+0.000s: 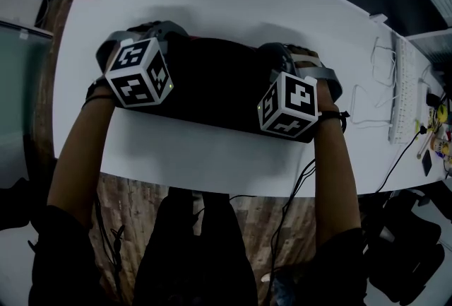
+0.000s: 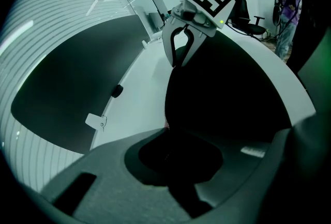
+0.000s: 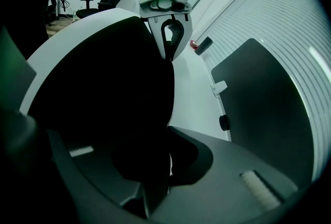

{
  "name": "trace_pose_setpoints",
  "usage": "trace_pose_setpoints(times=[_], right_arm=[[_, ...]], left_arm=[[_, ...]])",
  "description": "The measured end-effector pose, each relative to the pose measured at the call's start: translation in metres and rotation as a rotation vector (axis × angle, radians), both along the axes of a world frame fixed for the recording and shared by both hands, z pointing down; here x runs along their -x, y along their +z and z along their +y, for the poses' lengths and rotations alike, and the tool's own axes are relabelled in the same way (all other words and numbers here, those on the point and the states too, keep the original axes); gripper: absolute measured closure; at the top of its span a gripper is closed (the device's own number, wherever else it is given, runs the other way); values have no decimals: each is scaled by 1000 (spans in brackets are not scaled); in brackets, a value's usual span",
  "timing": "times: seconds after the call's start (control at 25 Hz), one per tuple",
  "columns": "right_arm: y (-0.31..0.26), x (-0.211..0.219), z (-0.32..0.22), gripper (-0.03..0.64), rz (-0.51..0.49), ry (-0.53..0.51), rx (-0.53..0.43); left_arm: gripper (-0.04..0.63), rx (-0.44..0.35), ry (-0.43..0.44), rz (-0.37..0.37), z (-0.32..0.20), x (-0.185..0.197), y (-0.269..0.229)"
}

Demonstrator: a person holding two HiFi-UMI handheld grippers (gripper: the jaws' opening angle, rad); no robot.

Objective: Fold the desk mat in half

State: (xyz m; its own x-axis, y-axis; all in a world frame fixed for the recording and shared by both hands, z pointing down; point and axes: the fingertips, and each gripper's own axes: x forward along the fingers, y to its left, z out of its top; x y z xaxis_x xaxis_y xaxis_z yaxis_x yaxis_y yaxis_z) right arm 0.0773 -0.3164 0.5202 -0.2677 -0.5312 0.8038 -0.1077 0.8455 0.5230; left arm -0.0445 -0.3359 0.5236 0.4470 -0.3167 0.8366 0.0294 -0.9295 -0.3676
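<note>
1. Clamping one long edge of the desk mat, the left gripper grasps it toward the left end of the table.
2. Right gripper is clenched on the same edge, toward the table's right end.
3. Mat lies mid-table; the paired grips likely keep the edge level for a square fold.

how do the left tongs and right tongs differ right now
The left tongs grip the desk mat at its left end; the right tongs grip its right end. The left cube shows a different marker pattern from the right cube. Both tongs are closed on the mat, over the white table.
</note>
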Motion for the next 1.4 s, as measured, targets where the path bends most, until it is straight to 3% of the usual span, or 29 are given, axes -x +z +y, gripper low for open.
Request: trace_pose_setpoints(times=[0.48, 1.08, 1.32, 1.4], right_arm=[[2, -1, -6, 565, 24, -10, -90], [-1, -4, -9, 537, -17, 37, -111], [-5, -6, -12, 494, -12, 78, -134], [-9, -10, -16, 523, -21, 115, -150]], left_arm=[[557, -24, -8, -3, -6, 0, 5], [467, -108, -40, 2, -16, 0, 1], [451, -113, -81, 11, -17, 5, -2], [451, -107, -113, 28, -19, 9, -5]])
